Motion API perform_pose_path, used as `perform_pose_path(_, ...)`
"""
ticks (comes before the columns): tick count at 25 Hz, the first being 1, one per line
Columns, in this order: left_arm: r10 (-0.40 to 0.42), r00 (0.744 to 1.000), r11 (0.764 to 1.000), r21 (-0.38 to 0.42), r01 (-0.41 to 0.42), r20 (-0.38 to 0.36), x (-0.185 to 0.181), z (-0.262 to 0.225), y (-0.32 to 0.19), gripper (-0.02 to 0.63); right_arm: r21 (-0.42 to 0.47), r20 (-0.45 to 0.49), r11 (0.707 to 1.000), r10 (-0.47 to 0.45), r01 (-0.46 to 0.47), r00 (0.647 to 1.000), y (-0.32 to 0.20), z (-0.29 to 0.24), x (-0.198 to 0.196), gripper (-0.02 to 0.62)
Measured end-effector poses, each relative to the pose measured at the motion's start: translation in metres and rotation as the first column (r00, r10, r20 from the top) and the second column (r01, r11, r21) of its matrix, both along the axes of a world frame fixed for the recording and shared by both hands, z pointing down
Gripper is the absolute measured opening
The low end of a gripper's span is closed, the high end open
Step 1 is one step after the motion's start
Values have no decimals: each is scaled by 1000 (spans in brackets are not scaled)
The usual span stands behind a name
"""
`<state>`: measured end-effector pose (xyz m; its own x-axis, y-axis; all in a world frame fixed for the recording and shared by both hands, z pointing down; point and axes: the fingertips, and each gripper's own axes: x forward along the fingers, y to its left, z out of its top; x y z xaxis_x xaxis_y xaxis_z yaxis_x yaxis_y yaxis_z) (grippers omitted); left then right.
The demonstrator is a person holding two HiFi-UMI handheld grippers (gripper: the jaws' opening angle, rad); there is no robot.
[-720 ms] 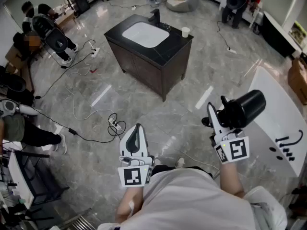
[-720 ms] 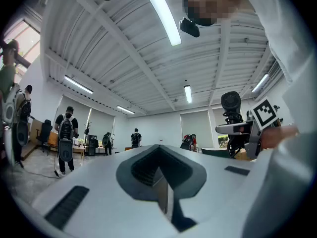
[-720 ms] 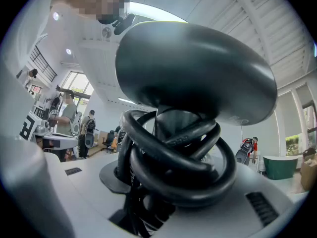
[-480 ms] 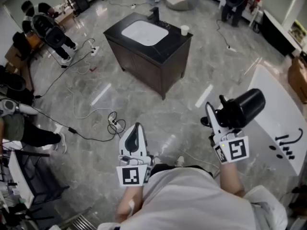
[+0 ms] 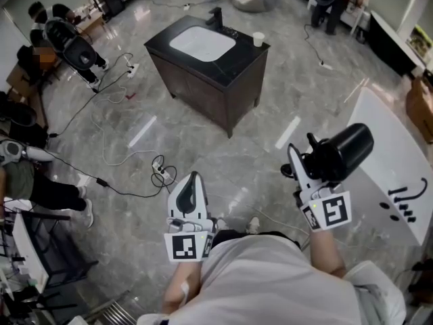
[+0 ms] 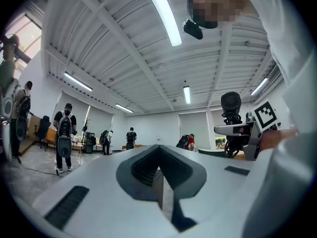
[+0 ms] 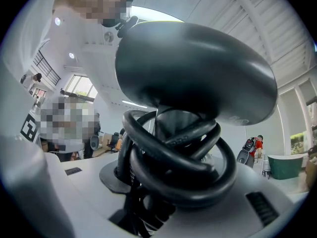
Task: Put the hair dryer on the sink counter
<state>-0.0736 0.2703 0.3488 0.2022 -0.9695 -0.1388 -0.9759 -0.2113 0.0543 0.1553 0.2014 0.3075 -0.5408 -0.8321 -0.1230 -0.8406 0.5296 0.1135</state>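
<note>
Head view: we carry the hair dryer (image 5: pixel 342 151) in the right tool (image 5: pixel 306 162), well short of the sink tabletop (image 5: pixel 238 65) across the floor (image 5: pixel 203 147).
Left gripper view: left tool (image 6: pixel 160 185) clenched, empty, parked aside.
Right gripper view: jaws clamp the handle (image 7: pixel 171 118) through the coiled cord (image 7: pixel 178 157), barrel up. Likely so nothing dangles while walking.

The hair dryer (image 5: pixel 342 153) is black plastic with a soft sheen, and its cord (image 7: pixel 183 157) looks like smooth rubber. The left tongs (image 5: pixel 193 181) are smooth, matt white plastic with ribbed dark pads (image 6: pixel 142 168). The floor (image 5: pixel 223 158) is glossy grey marble. The table (image 5: pixel 242 65) has a dark polished top.
</note>
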Motion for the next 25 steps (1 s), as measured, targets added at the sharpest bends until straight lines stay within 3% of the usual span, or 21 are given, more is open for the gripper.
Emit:
perform_pose_path(7, -22, 1000, 1000, -5, 22, 2, 4, 1, 5, 0, 20, 4, 1000, -17, 16, 1000, -1, -4, 5, 212)
perform_pose_path(16, -114, 993, 993, 16, 114, 6, -3, -8, 8, 0, 21, -1, 999, -50, 50, 999, -5, -2, 19, 212)
perform_pose_path(25, -137, 990, 990, -15, 137, 31, 29, 4, 10, 1, 0, 15, 995, -99, 99, 995, -13, 12, 36, 212)
